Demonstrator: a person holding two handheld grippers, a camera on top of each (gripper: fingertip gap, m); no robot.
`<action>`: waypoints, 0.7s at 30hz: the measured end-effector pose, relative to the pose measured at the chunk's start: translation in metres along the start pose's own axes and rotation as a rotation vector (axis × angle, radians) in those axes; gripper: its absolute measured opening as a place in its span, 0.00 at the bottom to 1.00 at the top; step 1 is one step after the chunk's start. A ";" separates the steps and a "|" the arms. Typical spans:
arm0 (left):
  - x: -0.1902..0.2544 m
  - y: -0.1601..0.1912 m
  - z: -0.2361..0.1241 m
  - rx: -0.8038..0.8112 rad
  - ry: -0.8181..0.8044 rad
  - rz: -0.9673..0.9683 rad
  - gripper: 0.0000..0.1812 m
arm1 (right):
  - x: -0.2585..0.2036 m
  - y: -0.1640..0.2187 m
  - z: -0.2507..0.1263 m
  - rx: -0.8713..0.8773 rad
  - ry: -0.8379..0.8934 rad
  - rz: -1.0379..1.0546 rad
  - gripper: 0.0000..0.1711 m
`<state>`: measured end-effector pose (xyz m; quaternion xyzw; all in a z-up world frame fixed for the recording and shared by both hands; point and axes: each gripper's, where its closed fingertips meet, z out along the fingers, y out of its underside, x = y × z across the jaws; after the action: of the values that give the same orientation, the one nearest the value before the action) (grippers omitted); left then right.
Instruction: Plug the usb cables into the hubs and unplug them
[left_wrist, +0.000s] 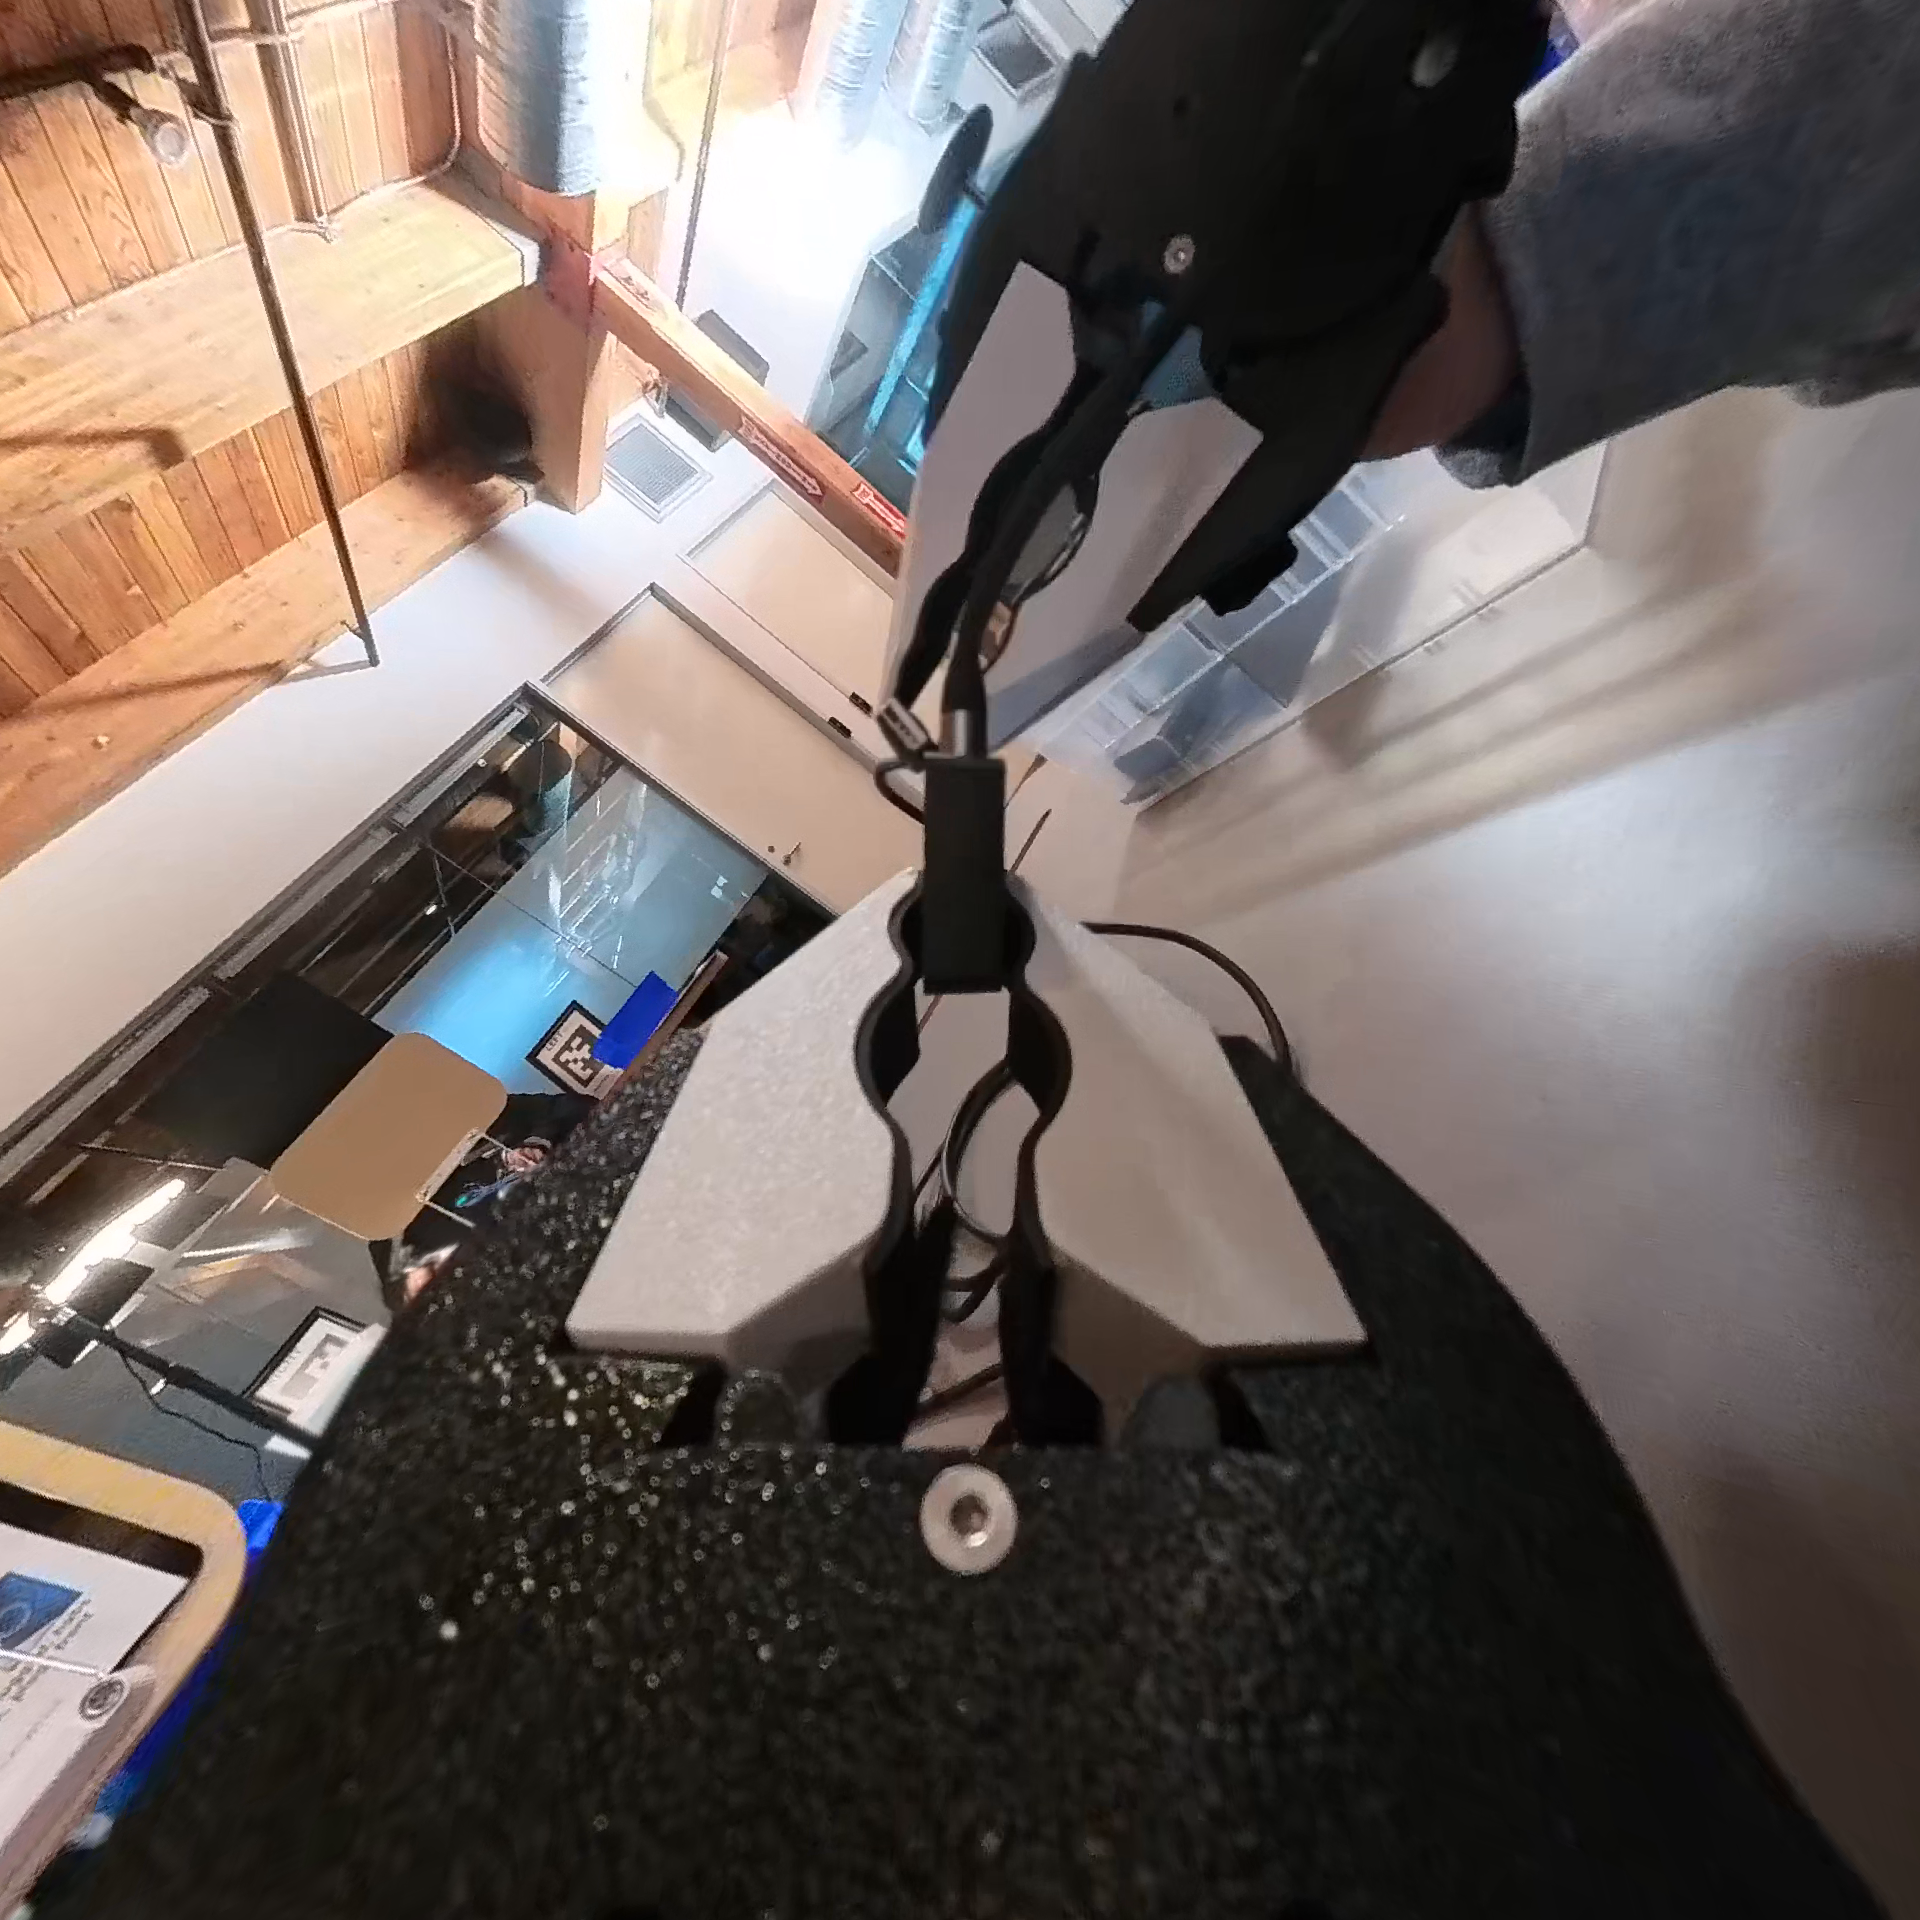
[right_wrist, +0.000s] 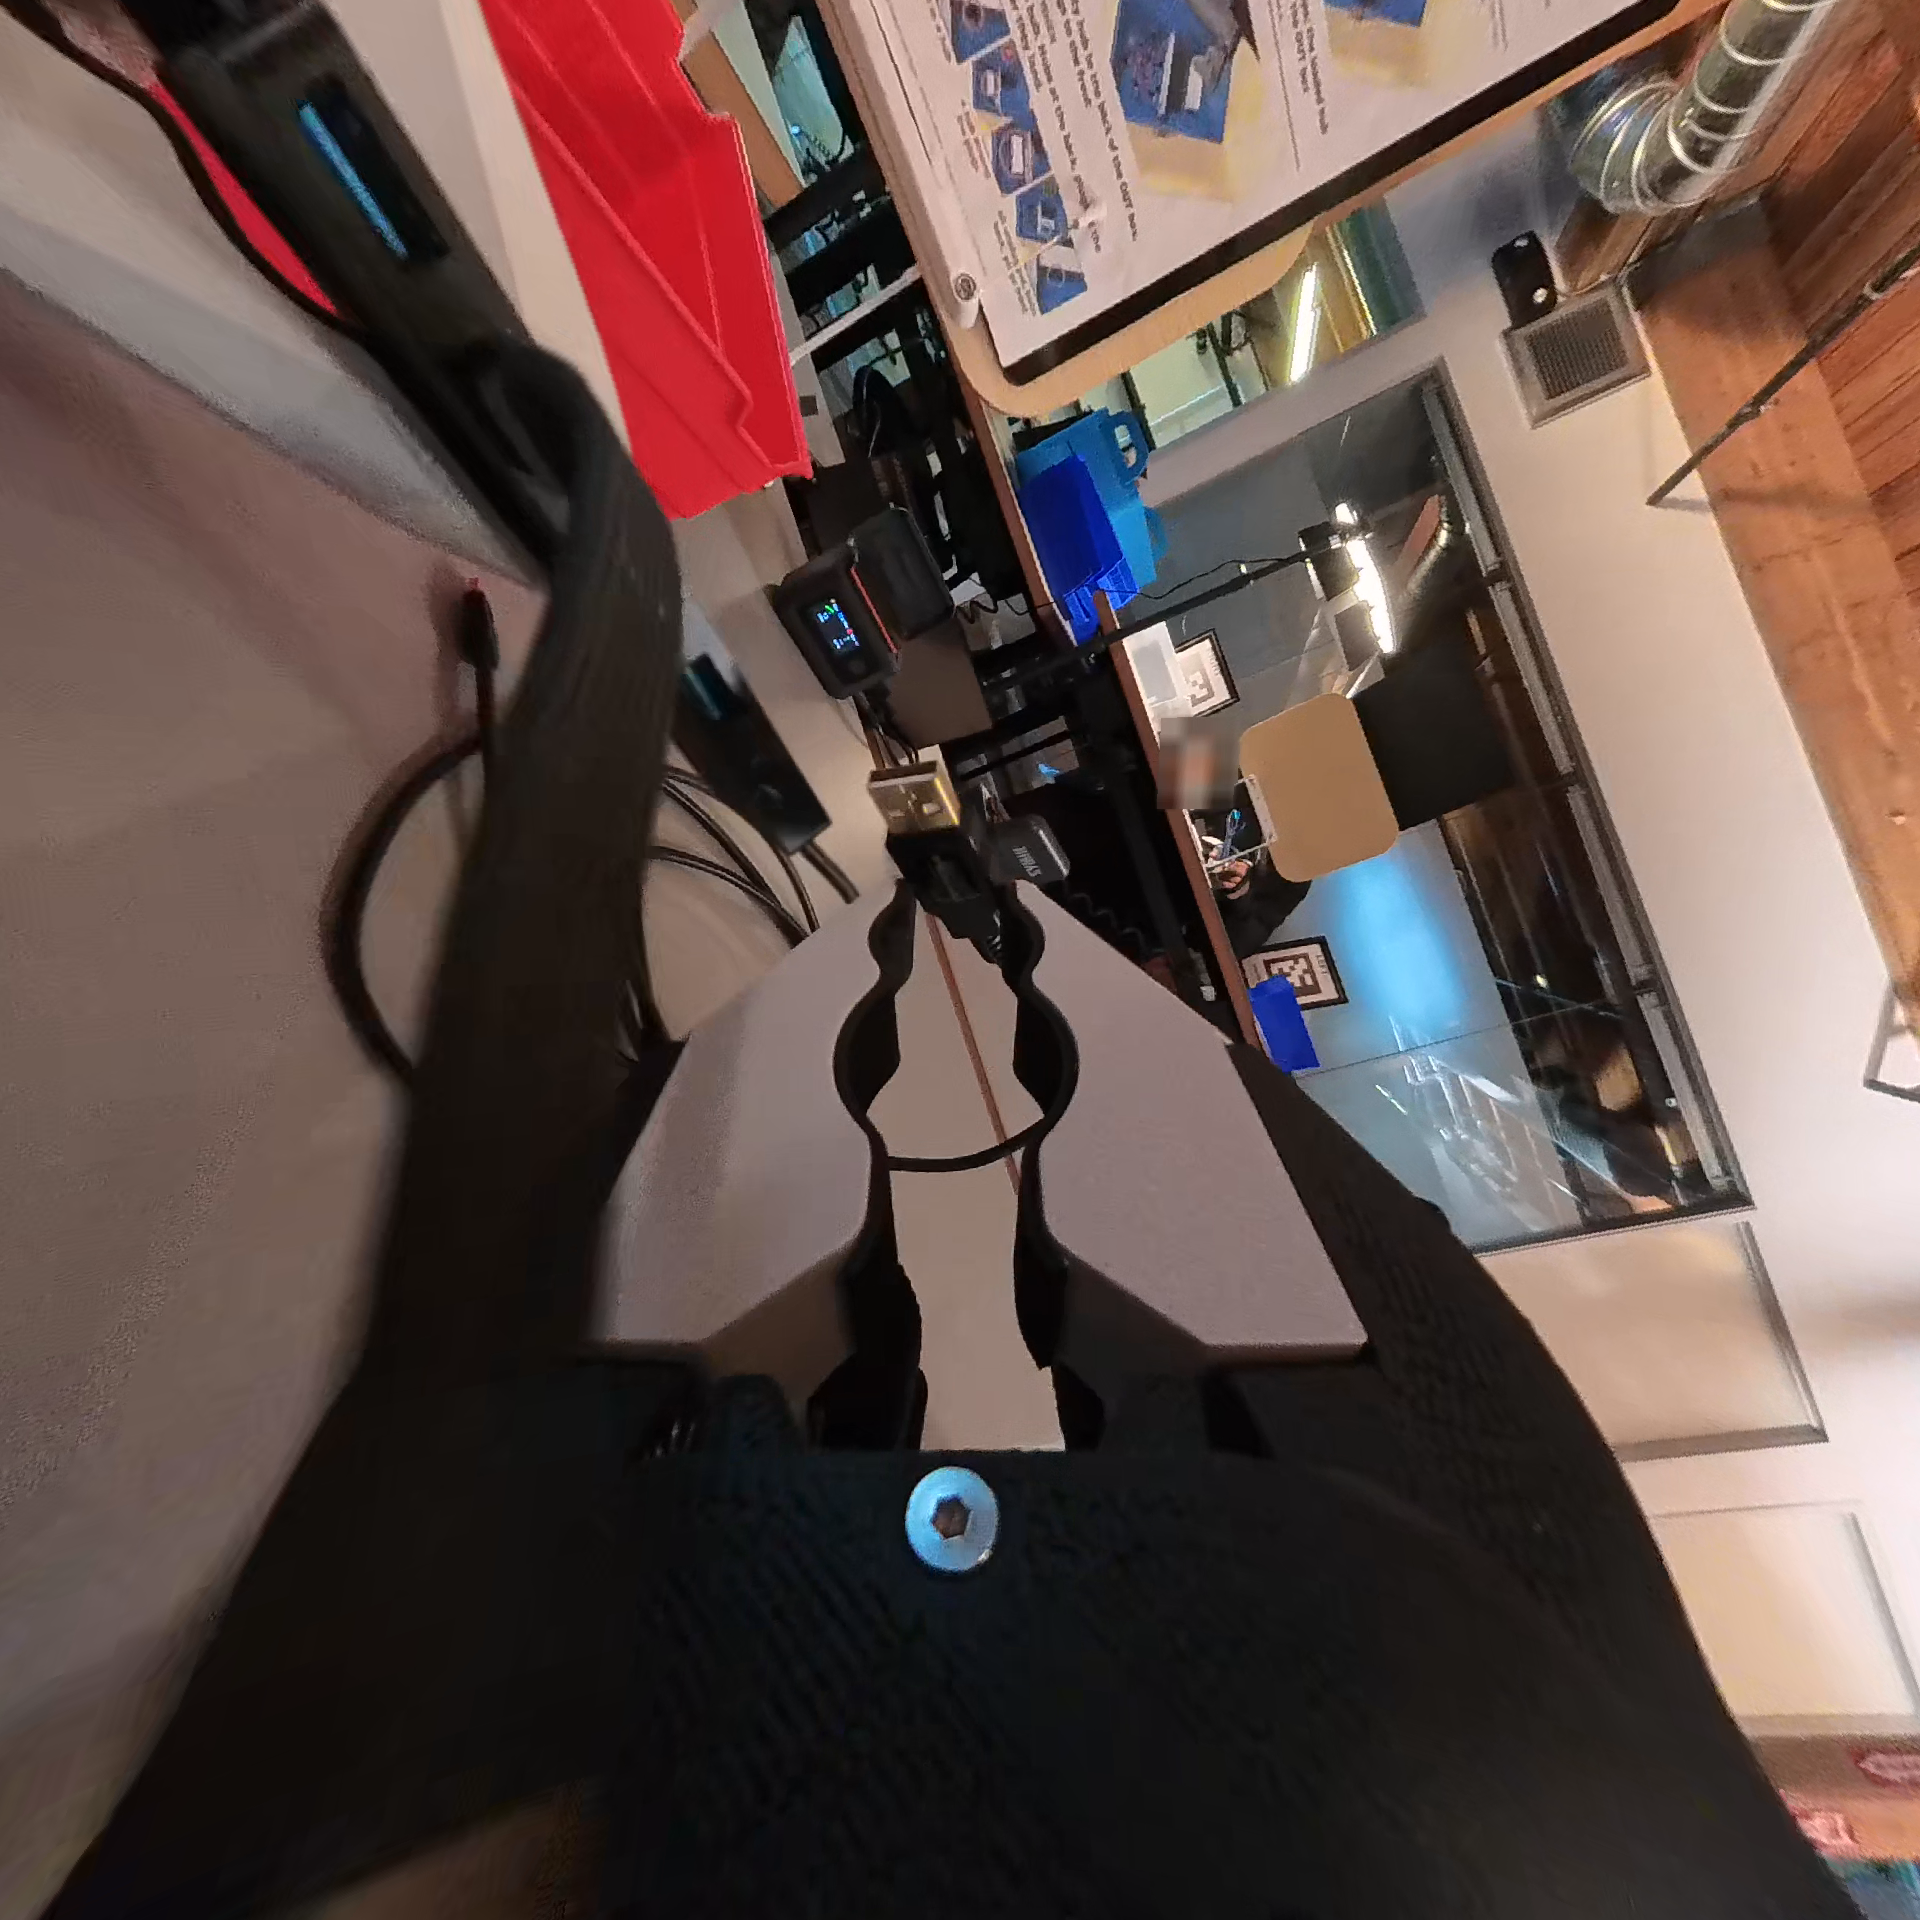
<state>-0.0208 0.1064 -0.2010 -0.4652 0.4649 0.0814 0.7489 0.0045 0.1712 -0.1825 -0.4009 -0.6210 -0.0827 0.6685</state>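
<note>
A: What is held in the left tool (left_wrist: 961, 940)?

B: A small black plastic hub (left_wrist: 964, 873) is pinched near the tips of the grey fingers (left_wrist: 790, 1101). It is held up in the air, above the pale table (left_wrist: 1558, 935). A thin black cable (left_wrist: 1236, 977) is seen trailing from behind that tool.

A: And in the right tool (right_wrist: 961, 914)?

B: A black USB plug with a shiny metal end (right_wrist: 914, 805) is clamped right at the fingertips (right_wrist: 1101, 997). The metal end is pointed away, out past the tips. A small dark stick (right_wrist: 1034, 852) is seen just beside it; what it is cannot be told.

A: How will these things feel?

B: They are judged to be light and hard. The plug's metal end is stiff but could be bent if it is pushed in crooked. The cable is soft and floppy, so it should not be pulled on.

A: Where should they be held?

B: The plug is best held by its black plastic part, not the metal. The hub is best held across its flat sides so it is not twisted when the plug is pushed.

A: What else is around?

B: A red plastic bin (right_wrist: 665, 260) and black boxes with little screens (right_wrist: 842, 634) are seen farther off on the table.
</note>
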 end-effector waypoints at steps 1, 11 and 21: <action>0.001 0.000 0.001 -0.003 0.003 0.013 0.05 | 0.000 0.000 0.000 -0.001 0.000 -0.002 0.08; 0.023 0.022 0.003 -0.123 0.058 0.379 0.05 | -0.044 0.026 -0.010 -0.236 -0.489 0.233 0.09; 0.067 0.066 -0.011 -0.296 0.206 0.903 0.04 | -0.126 0.042 -0.033 -0.627 -1.136 0.532 0.09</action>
<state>-0.0274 0.1135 -0.2950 -0.3240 0.6755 0.4169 0.5147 0.0281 0.1285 -0.3107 -0.6944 -0.7017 0.1308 0.0906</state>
